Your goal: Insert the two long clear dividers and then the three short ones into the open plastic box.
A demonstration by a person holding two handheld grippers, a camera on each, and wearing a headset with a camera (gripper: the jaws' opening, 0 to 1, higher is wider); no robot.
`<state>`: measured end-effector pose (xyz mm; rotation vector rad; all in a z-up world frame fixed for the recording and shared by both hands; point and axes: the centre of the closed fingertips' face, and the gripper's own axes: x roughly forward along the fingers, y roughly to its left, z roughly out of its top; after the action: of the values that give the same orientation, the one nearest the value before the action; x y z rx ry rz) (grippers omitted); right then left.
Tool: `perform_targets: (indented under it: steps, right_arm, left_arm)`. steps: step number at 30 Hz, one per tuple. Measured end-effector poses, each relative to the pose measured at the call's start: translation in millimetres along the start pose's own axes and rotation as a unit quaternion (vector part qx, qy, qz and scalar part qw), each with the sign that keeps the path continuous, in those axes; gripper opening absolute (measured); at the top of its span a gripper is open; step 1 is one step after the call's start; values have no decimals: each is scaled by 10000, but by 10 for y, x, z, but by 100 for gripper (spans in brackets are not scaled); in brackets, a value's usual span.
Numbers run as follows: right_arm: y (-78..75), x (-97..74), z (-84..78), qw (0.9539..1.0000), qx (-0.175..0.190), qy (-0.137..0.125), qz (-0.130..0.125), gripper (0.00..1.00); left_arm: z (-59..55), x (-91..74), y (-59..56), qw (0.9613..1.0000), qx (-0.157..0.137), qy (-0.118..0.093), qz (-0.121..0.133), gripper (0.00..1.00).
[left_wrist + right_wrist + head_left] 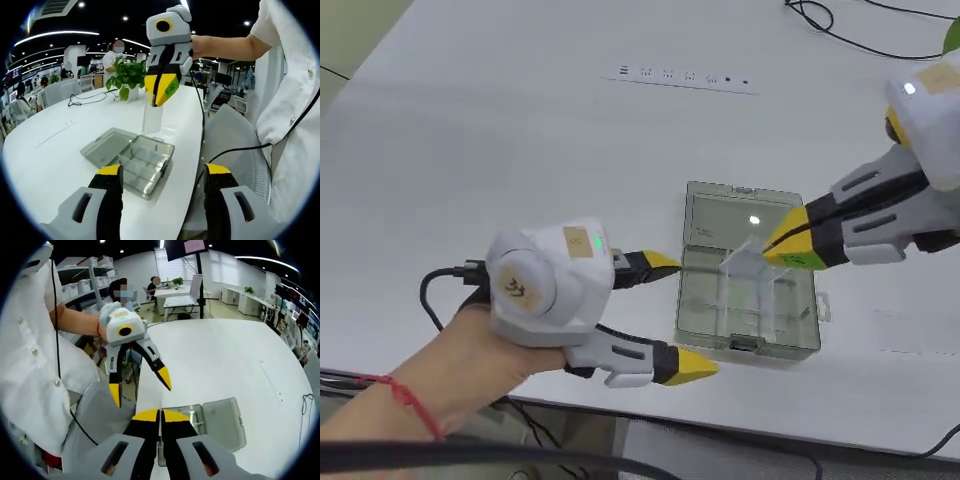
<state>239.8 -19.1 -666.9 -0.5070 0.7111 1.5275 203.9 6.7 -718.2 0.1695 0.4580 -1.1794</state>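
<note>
Right hand-held gripper (782, 248) is over the plastic box (745, 348), its jaws pinched tight on a clear divider (745, 258). In the left gripper view that divider (152, 119) hangs straight down from the yellow tips of the right hand-held gripper (161, 97), above the box (135, 189) and apart from it. The box sits open near the front edge of the white tabletop (520, 150), with its lid (720, 215) laid flat behind it, and clear partitions are standing inside.

Left hand-held gripper (678, 315) sits on the box's left side, jaws spread wide and holding nothing. One yellow tip is just beside the box's left wall; I cannot tell whether it touches. The right gripper view looks straight at it (140, 386), held up in the air by a hand (102, 330) with a black cable trailing off. That view's own jaws (161, 417) are pressed together at the bottom, with the lid (222, 422) just beyond.

Around the work, a white power strip (685, 77) lies well back on the tabletop and black cables (840, 25) curl at the far right corner. A potted plant (127, 75) stands further along, well apart from the box. The open left jaws are the nearest thing crowding the box.
</note>
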Motion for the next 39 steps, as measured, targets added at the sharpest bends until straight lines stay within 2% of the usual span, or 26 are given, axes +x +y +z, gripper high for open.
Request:
perform_targets:
  steps: [8, 10, 15, 18, 26, 30, 32, 36, 39]
  right_arm:
    - [-225, 270, -73, 9999, 42, 45, -153, 2]
    - [-307, 353, -146, 9997, -15, 151, -209, 2]
    - [-380, 496, -221, 9995, 68, 197, -234, 2]
    - [-400, 565, -270, 9994, 103, 226, -253, 2]
    - [-453, 649, -403, 9988, 116, 361, -294, 2]
    - [-462, 687, -442, 9987, 142, 396, -285, 2]
    - [-475, 690, -463, 9986, 135, 428, -285, 2]
    - [-440, 710, -476, 9985, 168, 437, -277, 2]
    - [-471, 719, -492, 9986, 173, 402, -293, 2]
  left_arm:
    - [-92, -41, 124, 9996, -72, 56, 280, 79]
    - [-115, -49, 152, 9993, -63, 89, 349, 83]
    - [-167, -53, 187, 9990, -101, 161, 395, 85]
    - [-179, -54, 231, 9986, -126, 165, 487, 91]
    - [-196, -41, 280, 9978, -282, 108, 583, 98]
    - [-197, -31, 284, 9976, -372, 46, 584, 99]
    - [-168, -29, 295, 9969, -491, -86, 601, 100]
    - [-180, -30, 310, 9966, -552, -89, 610, 100]
    - [-189, -24, 305, 9966, -561, -87, 599, 100]
